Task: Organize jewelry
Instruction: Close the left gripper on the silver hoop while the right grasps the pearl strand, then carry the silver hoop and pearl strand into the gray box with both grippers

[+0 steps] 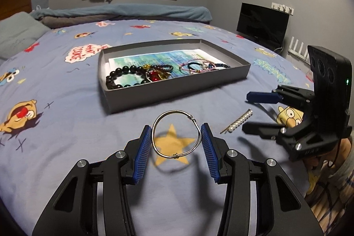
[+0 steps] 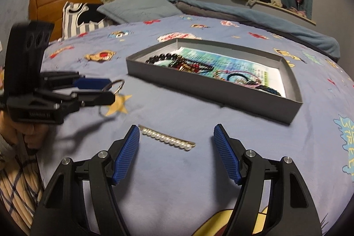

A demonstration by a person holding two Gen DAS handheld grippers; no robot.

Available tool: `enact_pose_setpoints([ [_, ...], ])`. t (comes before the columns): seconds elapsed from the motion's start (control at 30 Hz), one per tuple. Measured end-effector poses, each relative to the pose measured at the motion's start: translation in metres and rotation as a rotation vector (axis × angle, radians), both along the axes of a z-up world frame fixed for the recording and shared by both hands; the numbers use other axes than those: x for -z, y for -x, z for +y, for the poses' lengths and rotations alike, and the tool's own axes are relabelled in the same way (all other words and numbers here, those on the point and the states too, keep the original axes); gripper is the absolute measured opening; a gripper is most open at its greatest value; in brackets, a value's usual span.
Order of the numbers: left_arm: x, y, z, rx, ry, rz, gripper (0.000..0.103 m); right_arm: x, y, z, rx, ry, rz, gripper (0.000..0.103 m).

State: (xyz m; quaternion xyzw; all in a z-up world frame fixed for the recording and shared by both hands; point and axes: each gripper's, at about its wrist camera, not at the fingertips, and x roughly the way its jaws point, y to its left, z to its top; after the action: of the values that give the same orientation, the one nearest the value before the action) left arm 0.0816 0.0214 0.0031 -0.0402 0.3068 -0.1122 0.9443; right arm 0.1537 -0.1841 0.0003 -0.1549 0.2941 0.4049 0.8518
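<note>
Jewelry is being sorted on a bed, and most of it already lies in the grey tray [image 1: 177, 90] in the middle of the blue cartoon bedsheet [image 1: 66, 125]. Two pieces are outside the tray, on its near side: a silver wire bangle [image 1: 176, 133] and a pearl hair clip [image 2: 168, 139].

I judge that the step in hand is the pick-up of the bangle. The left gripper [image 1: 176, 147] has its jaws clenched on the bangle, one blue pad against each side of the ring. In the right wrist view the ring seems lifted a little above the sheet, with its shadow on the yellow star below, but the picture is blurred there. The next move calls for carrying it far and a little left, over the near wall of the tray, and releasing it on a free part of the printed paper inside.

The right gripper [image 2: 177, 147] has its jaws released wide, and the pearl clip lies between them on the sheet, untouched. It probably comes next; it lies flat, so the jaws must go low and close across its narrow width.

The bangle is a thin metal ring, round, with two small wire-wrapped knots. It looks stiff and smooth, so it could slip or turn between the pads. In the tray I see a black bead bracelet [image 1: 124, 76], a red pendant and thin coloured cords.
</note>
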Motion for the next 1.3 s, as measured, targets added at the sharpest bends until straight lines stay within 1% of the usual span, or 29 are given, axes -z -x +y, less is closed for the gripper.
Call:
enact_pose_setpoints([
  [0.13,0.0,0.0,-0.001,0.008,-0.004,0.0,0.047,0.004,0.001,0.007,-0.012,0.032,0.001,0.068],
  [0.2,0.0,0.0,-0.001,0.009,-0.004,0.003,0.047,0.004,0.002,0.008,-0.018,0.036,-0.001,0.058],
  [0.23,0.001,-0.001,-0.001,0.009,-0.003,0.003,0.047,0.005,0.003,0.008,-0.021,0.037,-0.002,0.044],
  [0.27,0.001,0.0,0.0,0.009,-0.003,0.003,0.047,0.005,0.004,0.009,-0.023,0.041,-0.004,0.032],
  [0.33,0.0,0.0,0.0,0.005,-0.003,0.0,0.047,0.006,0.007,0.011,-0.038,0.056,-0.011,0.023],
  [0.5,0.0,0.0,0.003,-0.005,0.003,0.0,0.047,0.007,0.012,0.016,-0.073,0.077,-0.019,0.022],
  [0.77,0.0,-0.001,0.003,-0.008,0.004,-0.001,0.047,0.008,0.006,0.021,-0.101,0.08,0.022,0.022],
  [0.8,0.001,-0.001,0.004,-0.011,0.005,0.0,0.047,0.009,0.006,0.023,-0.105,0.088,0.026,0.02],
  [0.83,0.001,-0.002,0.005,-0.014,0.006,0.0,0.047,0.009,0.007,0.024,-0.114,0.092,0.027,0.009],
  [0.93,0.002,-0.003,0.008,-0.026,0.013,0.001,0.047,0.009,0.012,0.028,-0.132,0.104,0.007,0.008],
  [0.97,0.001,-0.003,0.009,-0.03,0.017,0.0,0.047,0.008,0.012,0.027,-0.132,0.098,0.004,0.005],
  [1.3,-0.006,-0.01,0.005,-0.035,0.036,-0.019,0.047,-0.01,0.004,0.015,-0.06,-0.016,-0.02,0.005],
])
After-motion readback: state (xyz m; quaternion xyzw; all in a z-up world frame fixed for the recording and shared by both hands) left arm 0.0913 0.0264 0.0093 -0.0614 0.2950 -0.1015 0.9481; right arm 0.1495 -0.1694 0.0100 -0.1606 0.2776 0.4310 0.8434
